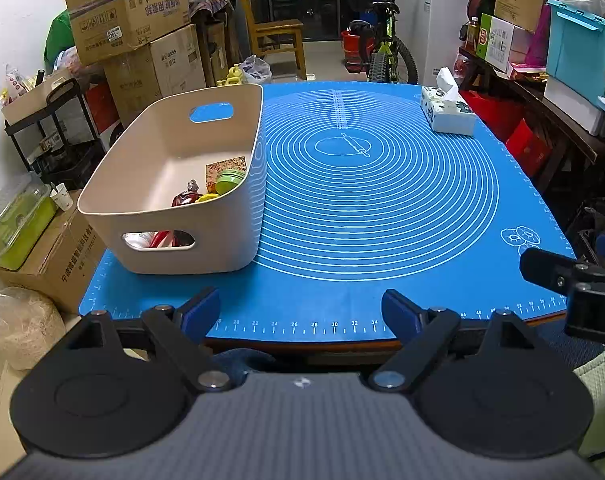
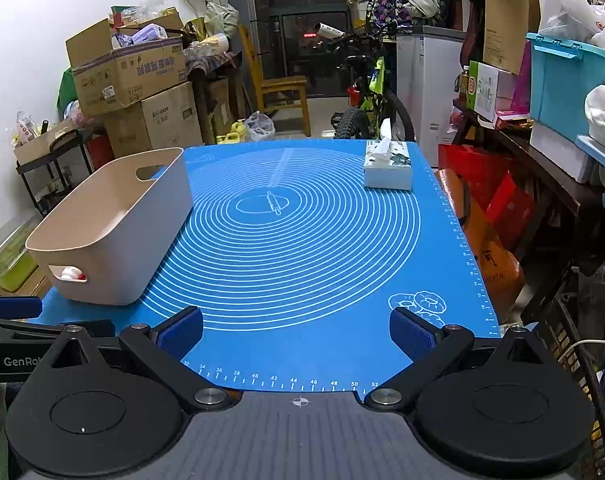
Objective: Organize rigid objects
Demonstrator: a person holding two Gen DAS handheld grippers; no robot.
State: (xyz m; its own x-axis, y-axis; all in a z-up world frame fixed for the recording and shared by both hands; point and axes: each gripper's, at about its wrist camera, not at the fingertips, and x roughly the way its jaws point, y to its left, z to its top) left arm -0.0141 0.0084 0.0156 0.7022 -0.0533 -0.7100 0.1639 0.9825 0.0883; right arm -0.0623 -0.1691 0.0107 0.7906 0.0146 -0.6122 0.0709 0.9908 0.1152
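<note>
- The left wrist view looks down into the beige storage bin (image 1: 170, 184) and shows its contents: a red figurine (image 1: 187, 197), a green round object (image 1: 229, 181), a yellow piece (image 1: 207, 198) and a speckled flat block (image 1: 225, 167), all gathered in the near right corner.
- The right wrist view sees the same bin (image 2: 114, 232) from lower and to the side; its interior is hidden, and only a white and red item (image 2: 72, 274) shows through the near handle slot.
- The bin stands on the left part of the blue silicone mat (image 1: 382, 208), which covers the tabletop and carries printed concentric rings and a ruler scale along the near edge.
- A tissue box (image 1: 446, 114) rests at the far right corner of the mat, well apart from the bin; a tissue stands up from its top.
- Beyond the tabletop: stacked cardboard boxes (image 1: 130, 20) to the left, a wooden chair (image 1: 278, 36) and a bicycle (image 1: 386, 52) behind, a turquoise crate (image 1: 578, 48) on the right.
- The left tool (image 1: 301, 314) hovers over the near edge of the mat, jaws spread wide, blue pads (image 1: 200, 312) touching nothing.
- The right tool (image 2: 296, 332) hangs likewise over the near edge, jaws wide apart and empty; no object lies between either pair of fingers.
- Each view catches part of the other tool at its side margin.
</note>
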